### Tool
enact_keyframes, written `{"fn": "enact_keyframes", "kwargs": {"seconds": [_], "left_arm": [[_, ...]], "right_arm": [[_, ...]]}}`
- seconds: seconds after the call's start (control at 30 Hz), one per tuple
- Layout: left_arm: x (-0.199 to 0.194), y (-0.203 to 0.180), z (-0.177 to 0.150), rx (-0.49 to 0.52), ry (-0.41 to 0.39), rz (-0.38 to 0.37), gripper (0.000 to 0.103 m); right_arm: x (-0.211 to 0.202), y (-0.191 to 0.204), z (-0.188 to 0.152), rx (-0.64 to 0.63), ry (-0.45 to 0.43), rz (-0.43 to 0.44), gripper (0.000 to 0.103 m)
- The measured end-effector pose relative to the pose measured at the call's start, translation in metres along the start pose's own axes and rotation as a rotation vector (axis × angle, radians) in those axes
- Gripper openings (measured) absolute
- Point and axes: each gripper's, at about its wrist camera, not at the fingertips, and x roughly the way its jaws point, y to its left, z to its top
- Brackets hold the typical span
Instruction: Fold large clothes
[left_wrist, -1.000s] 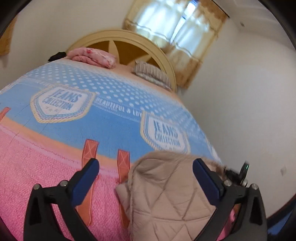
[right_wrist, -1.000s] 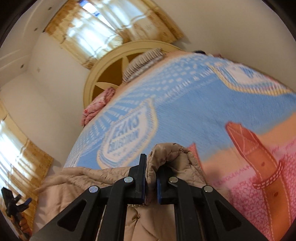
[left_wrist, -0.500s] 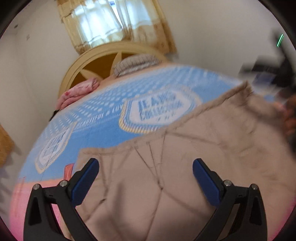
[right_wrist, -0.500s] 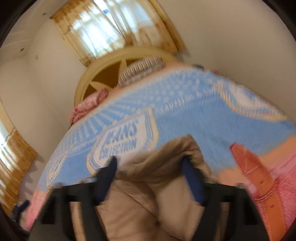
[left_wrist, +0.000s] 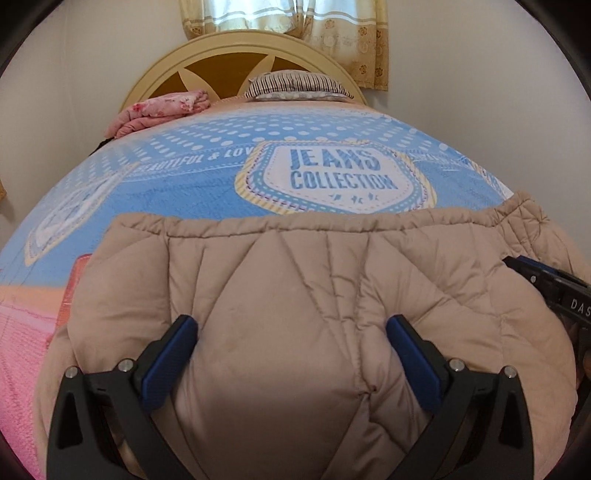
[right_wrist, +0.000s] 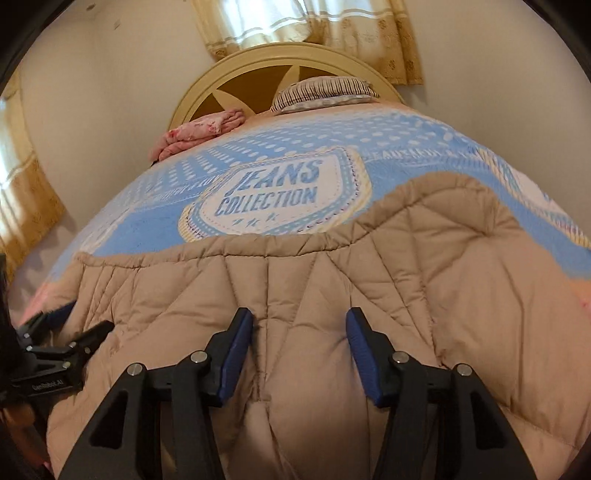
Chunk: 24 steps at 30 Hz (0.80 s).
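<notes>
Bed (left_wrist: 192, 192) with printed cover, carrying a beige quilted garment (left_wrist: 295, 280) spread near its foot; the garment's long axis runs crosswise, hemmed far edge toward the headboard, bare cover beyond it. Left gripper (left_wrist: 291, 332) gapes, nothing pinched; right gripper (right_wrist: 300, 325), jaws closing, straddles unclamped fabric. Both hover directly above it, about equally near.

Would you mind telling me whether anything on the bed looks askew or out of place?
Only slightly: the beige quilted coat lies unevenly on the bedspread. In the right wrist view its far edge runs fairly straight on the left, then humps up on the right. Nothing looks spilled or damaged.
</notes>
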Motion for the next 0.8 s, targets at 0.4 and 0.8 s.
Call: {"fn": "enact_keyframes", "kwargs": {"seconds": [0.4,0.8], "left_arm": [[0.019,0.0,0.0,-0.027,0.043,-0.027,0.103],[0.028,-0.001,0.001,-0.022,0.077,-0.021,0.103]], "right_arm": [[0.026,-0.004,-0.002,0.043,0.038,0.011,0.054],[0.037,-0.002,-0.001,0.03,0.074,-0.027,0.055]]}}
